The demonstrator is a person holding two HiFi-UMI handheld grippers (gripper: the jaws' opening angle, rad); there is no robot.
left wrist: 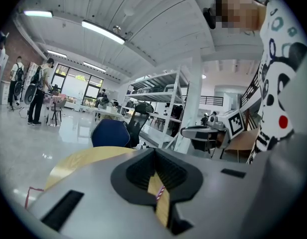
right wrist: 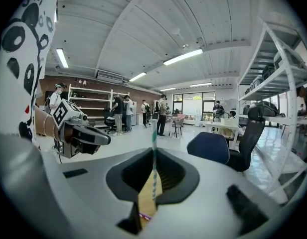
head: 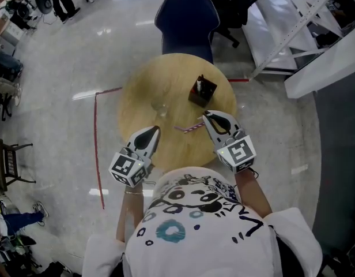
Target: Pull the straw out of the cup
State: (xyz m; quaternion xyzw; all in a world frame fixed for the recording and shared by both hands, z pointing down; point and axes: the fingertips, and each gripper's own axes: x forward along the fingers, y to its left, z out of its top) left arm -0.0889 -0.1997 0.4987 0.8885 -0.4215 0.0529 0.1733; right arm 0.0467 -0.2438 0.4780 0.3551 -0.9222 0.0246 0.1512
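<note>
Right gripper (head: 206, 118) is clamped on the striped straw (head: 188, 128), jaws nearly together with the straw running up through the slit. The straw is out of the clear cup (head: 160, 108) and sits low over the round wooden table (head: 137, 91), at about four o'clock from the cup, apart from it. Left gripper (head: 154, 131) hovers at the table's near edge, at six o'clock from the cup, jaws narrowed to a slit with nothing between them. A black holder box (head: 201, 92) stands at two o'clock from the cup.
</note>
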